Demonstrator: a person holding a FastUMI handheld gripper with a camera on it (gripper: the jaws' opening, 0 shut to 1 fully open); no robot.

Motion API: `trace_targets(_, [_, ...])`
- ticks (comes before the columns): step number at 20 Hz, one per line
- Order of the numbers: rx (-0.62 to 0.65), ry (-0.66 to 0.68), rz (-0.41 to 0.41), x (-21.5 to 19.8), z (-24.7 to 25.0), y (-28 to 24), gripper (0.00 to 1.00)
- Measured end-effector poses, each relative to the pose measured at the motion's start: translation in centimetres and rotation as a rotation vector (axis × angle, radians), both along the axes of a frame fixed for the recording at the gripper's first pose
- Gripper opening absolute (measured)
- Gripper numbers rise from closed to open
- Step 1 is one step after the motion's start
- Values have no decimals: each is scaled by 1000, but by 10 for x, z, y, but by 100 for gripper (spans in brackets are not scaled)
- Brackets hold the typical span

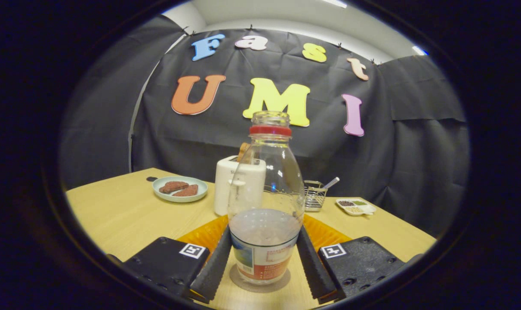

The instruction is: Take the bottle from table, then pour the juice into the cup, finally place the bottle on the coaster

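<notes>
A clear bottle (265, 202) with a red neck ring and no cap stands upright between my fingers. It holds a little pale juice above its label. My gripper (264, 254) is shut on the bottle, with both ribbed black fingers (215, 267) against its lower sides. The bottle's base rests on a round greyish patch (282, 282) on the wooden table (114, 215); I cannot tell whether that patch is a coaster or a shadow. An orange scalloped mat (202, 234) lies just behind the bottle, showing on both sides of it.
Behind the bottle stands a white toaster (236, 185). To its left, a pale plate (180, 189) holds two brown pieces. To the right are a small wire basket (314, 194) with a utensil and a white divided dish (356, 206). The black cloth wall rises beyond the table.
</notes>
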State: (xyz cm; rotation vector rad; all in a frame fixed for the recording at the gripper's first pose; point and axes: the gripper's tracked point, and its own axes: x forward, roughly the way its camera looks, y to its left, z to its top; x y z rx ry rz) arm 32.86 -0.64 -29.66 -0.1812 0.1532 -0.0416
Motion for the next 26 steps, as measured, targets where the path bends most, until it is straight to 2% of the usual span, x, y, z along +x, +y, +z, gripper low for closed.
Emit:
trace_targets(9, [61,41,-4,5,-24,-5,88])
trace_targets(10, [75,43,-5,4,-24,-5,96])
trace_targets(11, [85,41,-7,3,-23,-5,100])
trace_targets(13, [90,35,-2,1,-19,-4,100])
trace_targets(18, [88,-13,1,-15,15,-6,100])
trace_targets(26, [106,-77,-16,-61,97,-11,100])
